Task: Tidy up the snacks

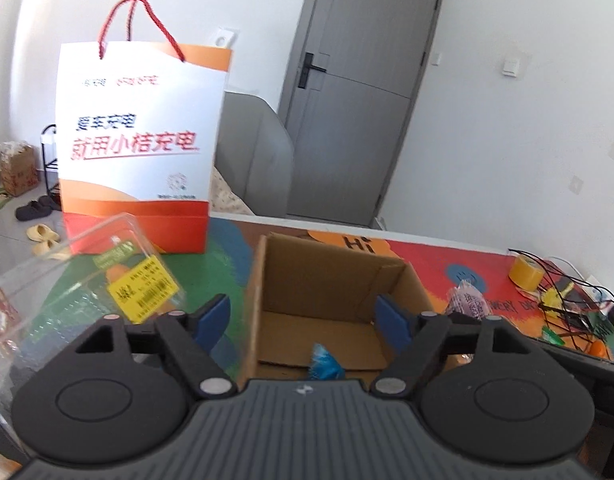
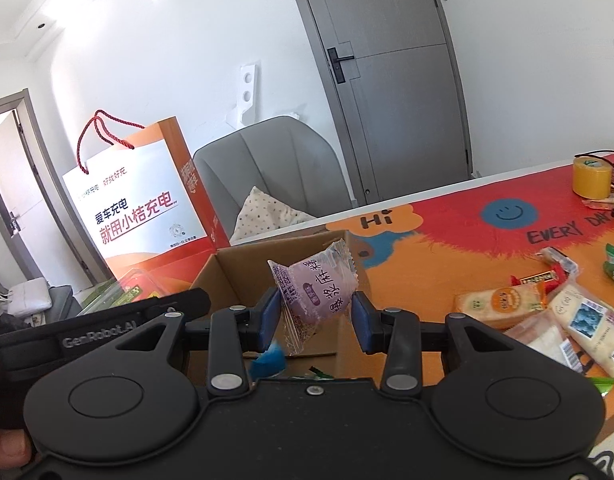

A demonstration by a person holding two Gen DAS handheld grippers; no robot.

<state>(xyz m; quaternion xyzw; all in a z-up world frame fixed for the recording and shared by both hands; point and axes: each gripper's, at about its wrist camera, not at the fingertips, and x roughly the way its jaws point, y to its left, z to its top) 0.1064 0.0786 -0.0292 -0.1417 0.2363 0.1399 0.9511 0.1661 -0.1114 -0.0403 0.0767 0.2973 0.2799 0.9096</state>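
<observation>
An open cardboard box (image 1: 255,280) stands on the colourful table mat. A blue wrapped snack (image 1: 323,362) lies on its floor. My left gripper (image 1: 303,312) hovers over the box, open, with nothing between its blue pads. My right gripper (image 2: 317,316) is shut on a purple snack packet (image 2: 315,292) and holds it over the box's (image 2: 235,276) near right corner. The blue snack (image 2: 267,362) shows just below the right gripper's left finger. In the left wrist view the purple packet (image 1: 467,300) appears to the right of the box.
A white and orange paper bag (image 1: 139,140) with red cord handles stands behind the box on the left. A clear plastic container (image 1: 107,280) with a yellow label lies left of the box. Several snack packets (image 2: 547,312) lie on the right, with a yellow tape roll (image 2: 591,176) and cables (image 1: 575,308) beyond. A grey chair (image 2: 275,168) stands behind the table.
</observation>
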